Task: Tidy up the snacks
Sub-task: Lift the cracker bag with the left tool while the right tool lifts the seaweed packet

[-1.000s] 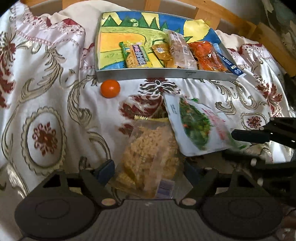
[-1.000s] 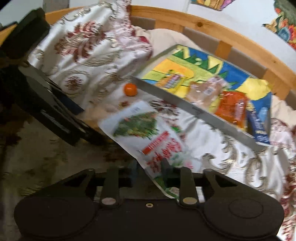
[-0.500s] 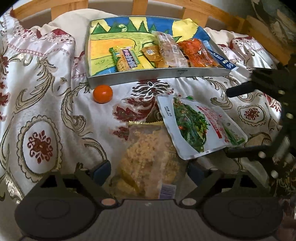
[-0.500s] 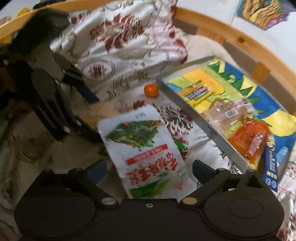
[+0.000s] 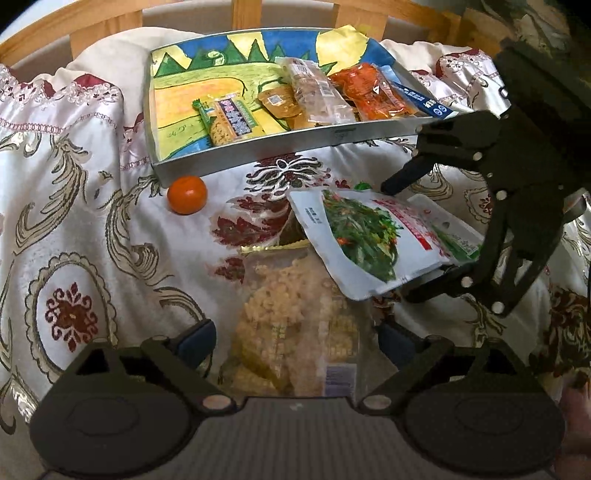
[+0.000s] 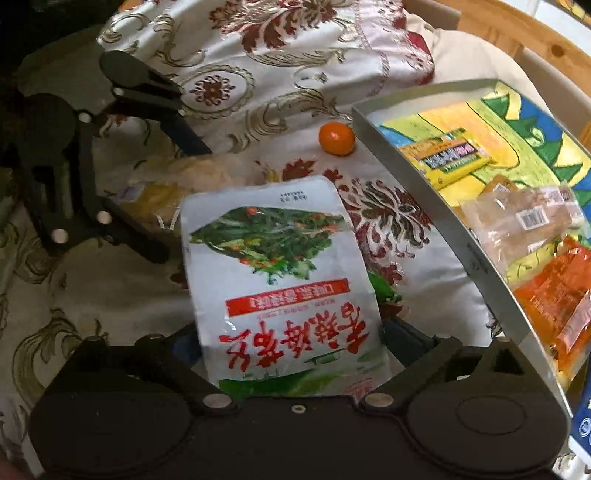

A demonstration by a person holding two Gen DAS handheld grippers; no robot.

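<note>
A white packet printed with green vegetables (image 5: 373,242) (image 6: 280,280) lies on the patterned cloth, partly over a clear bag of yellow snack pieces (image 5: 299,325) (image 6: 184,181). My left gripper (image 5: 295,341) is open, its fingers on either side of the yellow bag. My right gripper (image 6: 291,338) is open around the white packet's near end; it also shows in the left wrist view (image 5: 402,236). A painted metal tray (image 5: 192,164) (image 6: 454,229) beyond holds several snack packets.
A small orange fruit (image 5: 187,194) (image 6: 336,137) sits on the cloth just in front of the tray's corner. A wooden rail (image 5: 236,11) runs behind the tray. The patterned cloth (image 5: 74,236) covers the whole surface.
My right gripper let go of the white packet, opened, and now straddles its near end. The left gripper stayed open around the yellow bag and shifted slightly.
</note>
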